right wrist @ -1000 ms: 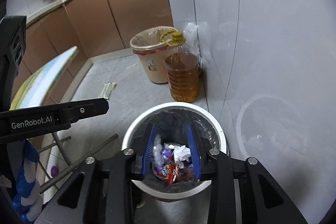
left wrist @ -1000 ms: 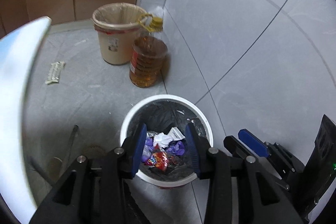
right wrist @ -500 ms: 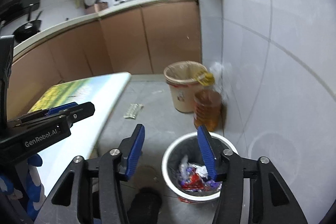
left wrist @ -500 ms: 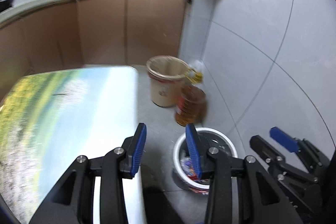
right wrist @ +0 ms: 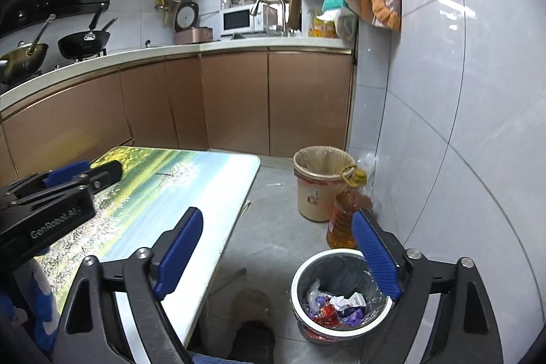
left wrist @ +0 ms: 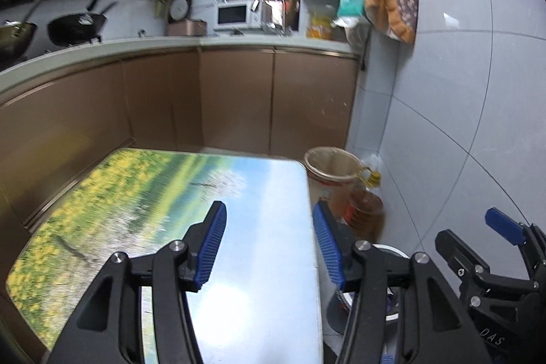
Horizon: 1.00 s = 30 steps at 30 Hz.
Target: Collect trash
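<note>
A small white trash bin [right wrist: 341,295] with a black liner stands on the floor by the wall, holding crumpled wrappers [right wrist: 336,306] in red, purple and white. My right gripper [right wrist: 278,253] is open and empty, raised above the floor, its right finger over the bin's rim. My left gripper [left wrist: 269,243] is open and empty above the table's right edge. Only a sliver of the bin [left wrist: 392,253] shows in the left wrist view, behind my fingers. The right gripper [left wrist: 505,248] also shows there, at the right edge.
A folding table [left wrist: 170,210] with a landscape print top fills the left. A beige lined bin [right wrist: 322,183] and an oil bottle [right wrist: 348,214] stand beside the wall. Brown kitchen cabinets [right wrist: 239,98] run along the back. Grey floor [right wrist: 276,227] lies between table and bins.
Both grippers have risen from just over the trash bin and tilted up toward the kitchen. The right gripper's jaws opened wider. The table top came into view under the left gripper.
</note>
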{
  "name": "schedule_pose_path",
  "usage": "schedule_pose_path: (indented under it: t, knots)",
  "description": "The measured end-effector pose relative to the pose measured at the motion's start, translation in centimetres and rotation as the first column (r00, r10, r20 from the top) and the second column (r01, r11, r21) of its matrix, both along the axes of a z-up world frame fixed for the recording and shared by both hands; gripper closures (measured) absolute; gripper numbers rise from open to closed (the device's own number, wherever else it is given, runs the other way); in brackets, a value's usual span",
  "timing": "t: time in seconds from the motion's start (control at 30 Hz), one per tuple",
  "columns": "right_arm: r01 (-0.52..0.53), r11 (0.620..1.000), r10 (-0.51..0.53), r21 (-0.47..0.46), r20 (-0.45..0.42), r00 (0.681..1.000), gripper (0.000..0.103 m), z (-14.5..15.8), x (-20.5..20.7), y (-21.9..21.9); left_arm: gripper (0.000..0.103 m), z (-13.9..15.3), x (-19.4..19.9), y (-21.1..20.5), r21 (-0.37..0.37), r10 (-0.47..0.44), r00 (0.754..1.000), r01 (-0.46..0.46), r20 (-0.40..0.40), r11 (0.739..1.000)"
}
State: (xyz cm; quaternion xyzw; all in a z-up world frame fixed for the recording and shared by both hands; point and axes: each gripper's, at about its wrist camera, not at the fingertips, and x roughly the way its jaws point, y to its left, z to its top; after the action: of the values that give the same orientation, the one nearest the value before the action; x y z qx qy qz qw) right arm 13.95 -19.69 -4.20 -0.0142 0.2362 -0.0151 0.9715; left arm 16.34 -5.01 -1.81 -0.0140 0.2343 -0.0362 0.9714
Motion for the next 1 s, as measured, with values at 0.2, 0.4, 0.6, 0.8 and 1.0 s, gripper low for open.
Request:
schedule_pose_path:
  t: [0.2,0.4,0.6,0.8,1.0]
  knots:
    - [0.008,1.000,-0.007,-0.018,0.041,0.999,0.005,1.2,-1.5,1.1,0.042,1.2,-3.3,1.6,0.009,0.046,0.997,-0.046,0.061,0.999]
    - [0.006,1.000,-0.004,-0.028,0.063,0.998,0.002,2.0,-2.6,1.7,0.037,2.0,-5.1,2.4,0.028,0.077,0.991,-0.080,0.106,0.996]
    - [0.013,1.000,-0.011,-0.023,0.084,0.996,0.001,2.5,-3.5,1.7,0.034,2.7,-6.7,2.3,0.057,0.107,0.983,-0.116,0.149,0.992]
    - [0.024,0.999,-0.021,-0.025,0.107,0.994,0.001,3.1,-4.3,1.6,0.034,3.3,-7.7,2.4,0.057,0.131,0.976,-0.143,0.176,0.988]
    - [0.043,0.999,-0.041,-0.015,0.128,0.991,0.001,3.5,-5.2,1.1,0.034,3.8,-8.4,2.3,0.058,0.142,0.971,-0.156,0.193,0.986]
